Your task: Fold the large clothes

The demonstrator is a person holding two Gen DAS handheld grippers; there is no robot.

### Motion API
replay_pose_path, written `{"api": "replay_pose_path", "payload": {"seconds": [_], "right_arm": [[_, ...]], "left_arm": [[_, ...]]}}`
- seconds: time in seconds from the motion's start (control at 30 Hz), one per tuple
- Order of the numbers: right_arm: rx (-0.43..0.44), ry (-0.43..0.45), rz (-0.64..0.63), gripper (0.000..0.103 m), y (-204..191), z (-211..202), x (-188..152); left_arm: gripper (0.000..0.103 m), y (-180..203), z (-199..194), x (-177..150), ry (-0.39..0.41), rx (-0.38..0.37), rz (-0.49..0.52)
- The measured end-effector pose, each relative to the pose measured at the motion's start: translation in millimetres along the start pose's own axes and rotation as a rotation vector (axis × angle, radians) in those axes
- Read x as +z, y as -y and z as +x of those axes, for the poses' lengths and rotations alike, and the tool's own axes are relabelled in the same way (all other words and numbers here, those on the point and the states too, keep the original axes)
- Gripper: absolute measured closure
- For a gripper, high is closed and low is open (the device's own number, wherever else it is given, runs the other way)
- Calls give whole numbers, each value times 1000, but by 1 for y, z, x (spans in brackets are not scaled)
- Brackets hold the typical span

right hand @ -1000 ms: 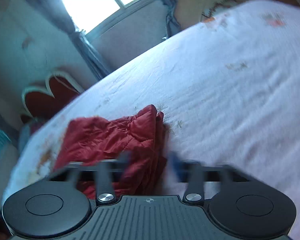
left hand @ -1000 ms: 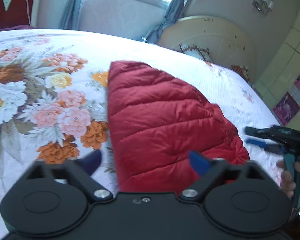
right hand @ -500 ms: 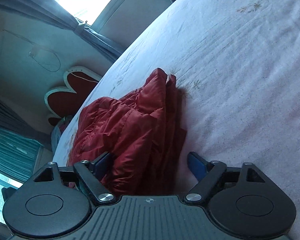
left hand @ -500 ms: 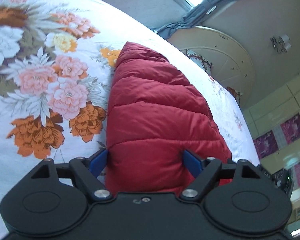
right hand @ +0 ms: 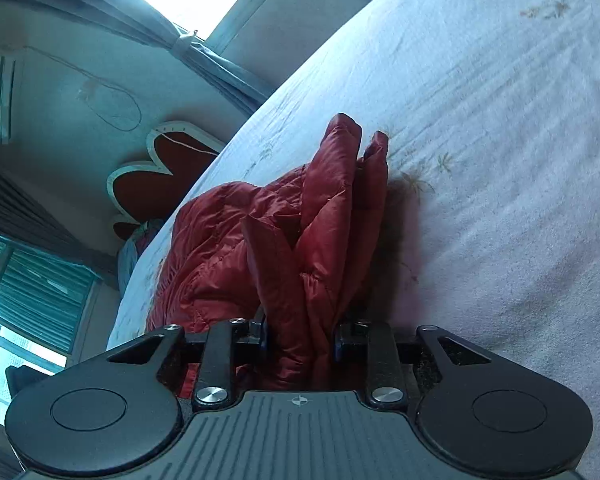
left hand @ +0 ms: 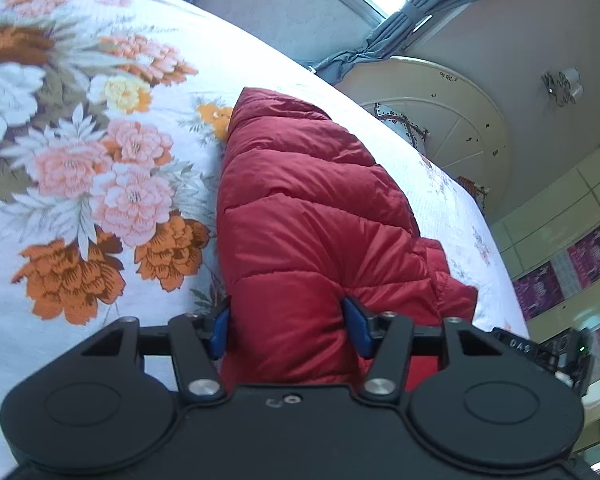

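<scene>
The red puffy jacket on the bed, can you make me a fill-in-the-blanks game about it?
1. The puffy jacket is the colour ____.
2. The jacket lies on a bedsheet printed with ____.
3. The left claw and the right claw are both shut on the ____.
4. The pads on the left claw are coloured ____.

Missing words: red; flowers; jacket; blue
</scene>
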State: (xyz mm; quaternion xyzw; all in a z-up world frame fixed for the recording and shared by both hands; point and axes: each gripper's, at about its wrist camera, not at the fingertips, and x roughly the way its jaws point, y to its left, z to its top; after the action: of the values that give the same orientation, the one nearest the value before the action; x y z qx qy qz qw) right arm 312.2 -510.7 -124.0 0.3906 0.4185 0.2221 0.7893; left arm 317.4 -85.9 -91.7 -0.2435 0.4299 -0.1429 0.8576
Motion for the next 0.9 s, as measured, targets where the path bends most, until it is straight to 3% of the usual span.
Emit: {"api": "replay_pose_path", "payload": {"seconds": [0.33,0.53,0.7,0.9], "right_arm": [[18,18,-55,78,-35,-2,-7],[18,33,-100,78,-67,7,-15],[4,57,-137,78,-107,25,-26],[-29,73,-170,78,-168,67,-49]], "left_arm": [[49,22,-37,4,59,75,117],[49,13,-62,13,95,72,153],[49,-13,-83,26,114,49,166],[49,-76,-116,48,111,17,171]]}}
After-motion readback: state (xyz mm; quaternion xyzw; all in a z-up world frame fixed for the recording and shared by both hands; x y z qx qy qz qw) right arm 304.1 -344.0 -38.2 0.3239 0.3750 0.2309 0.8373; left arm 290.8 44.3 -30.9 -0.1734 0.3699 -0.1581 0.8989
